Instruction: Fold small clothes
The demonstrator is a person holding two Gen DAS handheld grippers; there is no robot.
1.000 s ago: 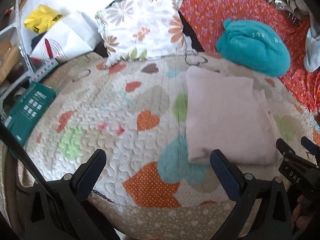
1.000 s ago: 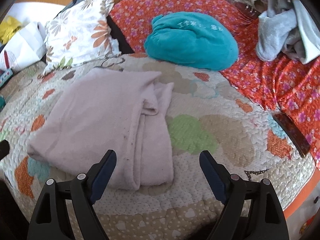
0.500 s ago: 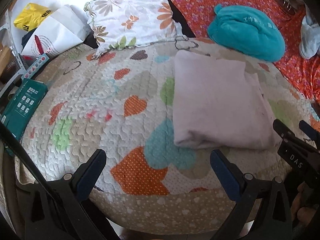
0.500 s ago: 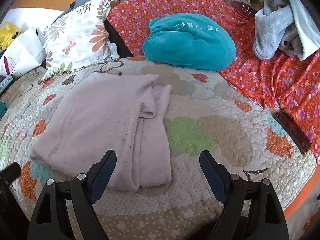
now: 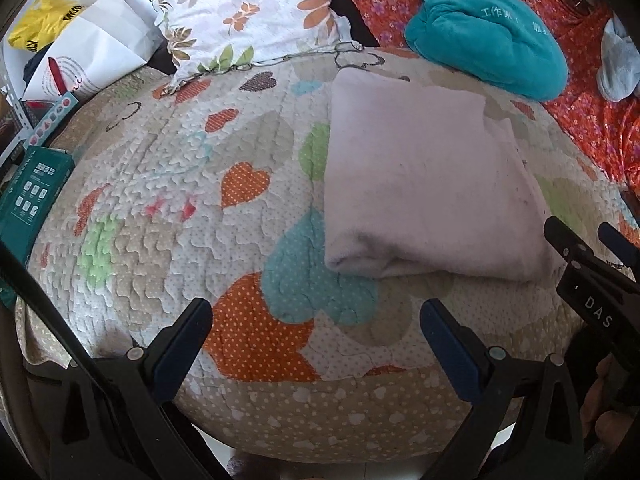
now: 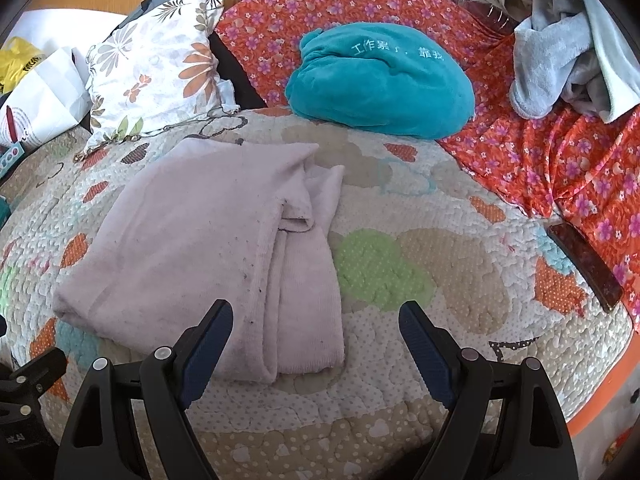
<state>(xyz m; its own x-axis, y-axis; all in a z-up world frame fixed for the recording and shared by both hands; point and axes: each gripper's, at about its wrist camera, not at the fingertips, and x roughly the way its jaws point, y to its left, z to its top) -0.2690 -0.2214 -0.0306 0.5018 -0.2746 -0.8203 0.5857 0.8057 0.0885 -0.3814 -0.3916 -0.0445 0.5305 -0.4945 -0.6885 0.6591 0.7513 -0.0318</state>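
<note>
Garment: I see the pale pink garment (image 6: pixel 192 240) lying folded on the heart-patterned quilt (image 6: pixel 400 272). One narrower layer, perhaps a sleeve, sticks out along its right side. In my left view the same garment (image 5: pixel 424 184) sits right of centre, its near folded edge thick and rounded.

Left gripper: my left gripper (image 5: pixel 316 340) hangs over the near part of the quilt (image 5: pixel 168 184). Its fingers are spread wide with nothing between them. The garment's near left corner lies just beyond the right finger and does not touch it.

Right gripper: my right gripper (image 6: pixel 316 340) is released too, with the fingers far apart and empty. Its left finger (image 6: pixel 208 340) overlaps the garment's near edge in the picture, but I cannot tell whether it touches the cloth.

Cross view: the right gripper's tips (image 5: pixel 592 248) show at the right edge of my left camera, close to the garment's near right corner.

Far side: a teal plush bundle (image 6: pixel 380 80) rests on the red floral cover (image 6: pixel 560 160). A flowered pillow (image 6: pixel 156 68) lies to its left.

Right edge: a dark phone (image 6: pixel 584 264) lies on the quilt well apart from the garment. Grey clothes (image 6: pixel 560 68) are heaped at the far right.

Left edge: a green box (image 5: pixel 32 196) and a white paper bag (image 5: pixel 92 52) lie beside the quilt.
</note>
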